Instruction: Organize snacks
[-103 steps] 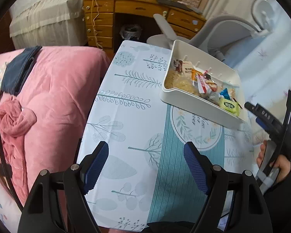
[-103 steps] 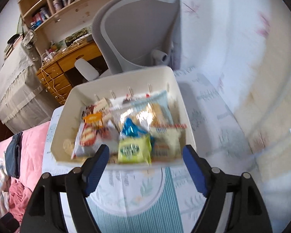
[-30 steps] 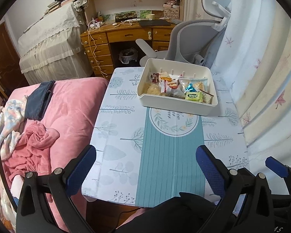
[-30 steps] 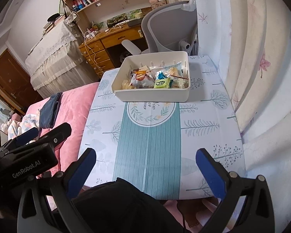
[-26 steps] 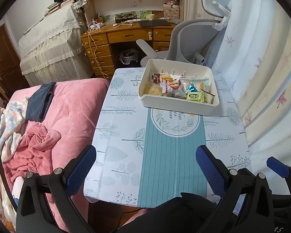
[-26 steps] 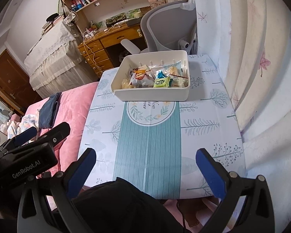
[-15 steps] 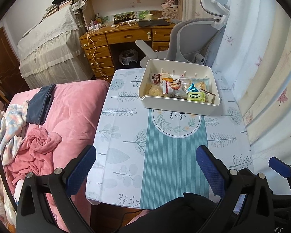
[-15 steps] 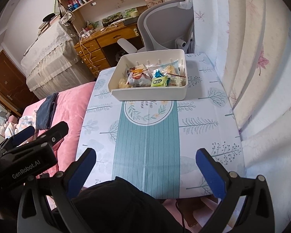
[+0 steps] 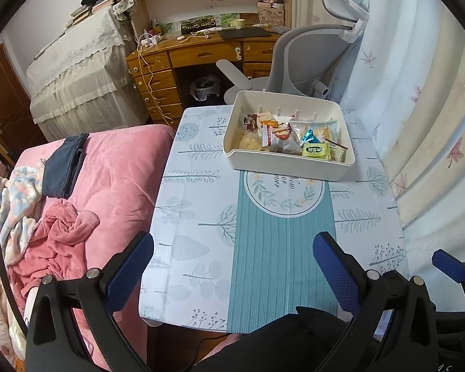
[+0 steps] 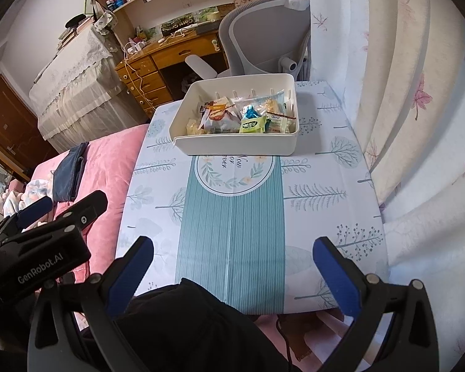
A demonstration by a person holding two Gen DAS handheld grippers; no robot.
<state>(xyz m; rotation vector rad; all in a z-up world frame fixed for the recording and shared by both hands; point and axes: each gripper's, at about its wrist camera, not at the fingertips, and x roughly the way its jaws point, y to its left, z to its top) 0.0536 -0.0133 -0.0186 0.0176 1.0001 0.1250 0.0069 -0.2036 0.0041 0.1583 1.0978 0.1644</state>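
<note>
Hovering low at the near edge of the table (image 9: 201,248), the left gripper (image 9: 232,266) fills the bottom of its own view, its two blue-padded fingers (image 9: 130,269) spread wide apart with nothing between them. At the left of that frame lies a pink blanket (image 9: 114,167) with a dark folded cloth (image 9: 63,164) on it. In the centre runs the teal striped runner (image 9: 276,241) of the tablecloth, and above centre, toward the upper right, stands the white tray (image 9: 282,162) at the far end of the table, well apart from both tools. Snack packets fill its floor, among them a green-yellow packet (image 9: 316,150) near the front wall and a blue foil one (image 9: 308,136) just behind it. A grey office chair (image 9: 310,55) stands behind the tray, a flowered curtain (image 9: 424,93) along the right edge.

In the right wrist view, the body of the left gripper shows at the lower left (image 10: 37,248), held level beside a dark-clothed lap (image 10: 186,325). The right gripper (image 10: 232,263) spans the bottom of the frame, fingers likewise splayed and empty, aimed along the runner (image 10: 232,223) toward the tray (image 10: 235,145) in the upper centre.
</note>
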